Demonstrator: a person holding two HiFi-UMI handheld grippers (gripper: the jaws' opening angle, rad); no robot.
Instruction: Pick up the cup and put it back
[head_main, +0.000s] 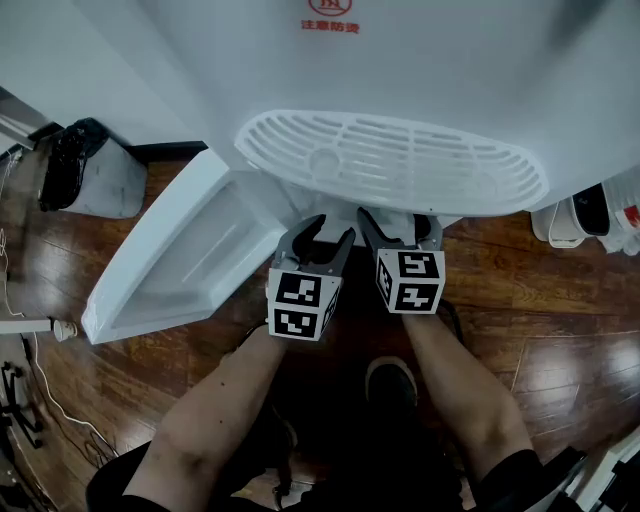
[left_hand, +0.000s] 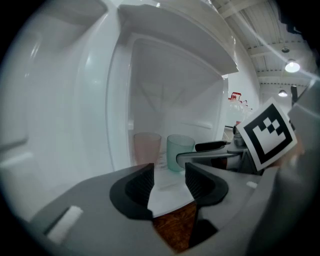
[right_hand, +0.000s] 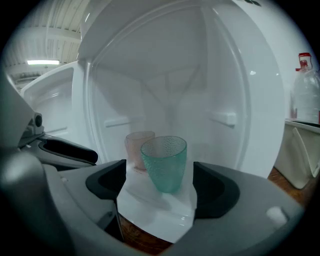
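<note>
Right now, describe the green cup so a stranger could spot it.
Look inside the open white cabinet, on its floor, where two cups stand. The green cup is the nearer: translucent and dimpled, unlike the pale pink cup behind it.

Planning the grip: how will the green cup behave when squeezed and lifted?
The green cup looks like thin translucent plastic, so probably light. Its dimpled wall should resist slipping. Its narrow base means a nudge might tip it.
</note>
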